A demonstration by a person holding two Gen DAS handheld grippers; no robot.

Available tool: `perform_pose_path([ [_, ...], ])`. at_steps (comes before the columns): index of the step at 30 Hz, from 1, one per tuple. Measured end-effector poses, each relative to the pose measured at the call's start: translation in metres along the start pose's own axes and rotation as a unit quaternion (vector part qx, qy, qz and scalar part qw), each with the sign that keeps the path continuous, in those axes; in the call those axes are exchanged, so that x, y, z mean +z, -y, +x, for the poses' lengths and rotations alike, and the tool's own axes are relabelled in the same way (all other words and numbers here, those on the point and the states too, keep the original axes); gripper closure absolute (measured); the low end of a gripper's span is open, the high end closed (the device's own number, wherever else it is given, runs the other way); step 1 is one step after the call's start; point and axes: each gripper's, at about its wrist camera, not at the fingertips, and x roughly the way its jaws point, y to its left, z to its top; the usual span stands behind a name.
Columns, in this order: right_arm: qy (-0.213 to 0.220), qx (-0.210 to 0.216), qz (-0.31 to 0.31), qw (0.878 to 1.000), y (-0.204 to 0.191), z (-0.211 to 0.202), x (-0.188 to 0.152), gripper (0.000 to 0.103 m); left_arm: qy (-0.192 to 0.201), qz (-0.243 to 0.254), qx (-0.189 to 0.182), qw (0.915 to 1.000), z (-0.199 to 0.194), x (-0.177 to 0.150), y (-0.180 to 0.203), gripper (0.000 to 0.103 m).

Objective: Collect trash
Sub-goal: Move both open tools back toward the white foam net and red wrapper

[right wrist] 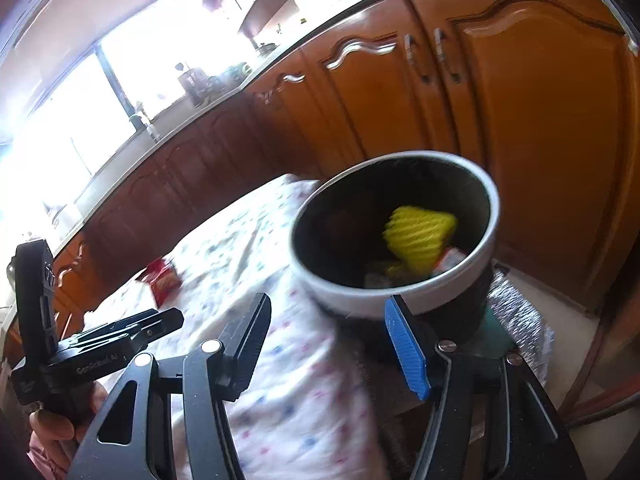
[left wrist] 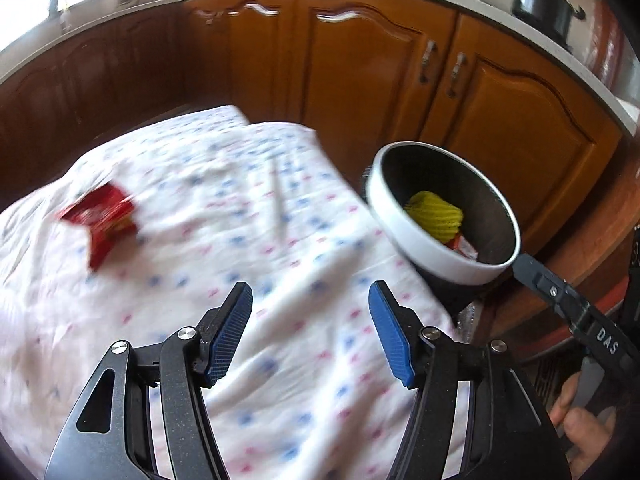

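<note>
A red snack wrapper point(left wrist: 102, 222) lies on the white flowered tablecloth point(left wrist: 224, 240), left and ahead of my left gripper point(left wrist: 310, 300), which is open and empty above the cloth. A round bin with a white rim point(left wrist: 424, 236) stands off the table's right edge; a yellow net point(left wrist: 436, 214) and other wrappers lie inside. In the right wrist view the bin point(right wrist: 400, 300) is just ahead of my right gripper point(right wrist: 332, 312), which is open and empty. The yellow net point(right wrist: 418, 236) and the red wrapper point(right wrist: 162, 280) show there too.
Brown kitchen cabinets point(left wrist: 360, 64) with metal handles run behind the table under a white counter. A black pot point(left wrist: 540, 4) stands on the counter at right. A silver foil sheet point(right wrist: 520, 320) lies by the bin's base. A bright window point(right wrist: 80, 120) is at left.
</note>
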Motion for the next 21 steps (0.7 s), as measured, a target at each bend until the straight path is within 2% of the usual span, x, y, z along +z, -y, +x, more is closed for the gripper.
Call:
perform_pose_path([
  [5,-0.013,0.024,-0.007,1.000,-0.024,0.006,-0.007,0.041,0.003,-0.028,0.012,0.9995,-0.016,-0.020,-0.032,0.042],
  [7,-0.019,0.036,-0.011,0.999,-0.037,0.011,-0.009,0.038,0.004,-0.043,0.016,0.9989,-0.024,-0.029,-0.046,0.042],
  [14,-0.049,0.071,-0.048,0.995,-0.089,0.031,-0.022,0.036,0.009,-0.100,0.038,0.9942,-0.046,-0.057,-0.099,0.042],
  [21,-0.070,0.094,-0.076,0.990,-0.133,0.050,-0.031,0.036,0.026,-0.133,0.053,0.9893,-0.075,-0.074,-0.136,0.042],
])
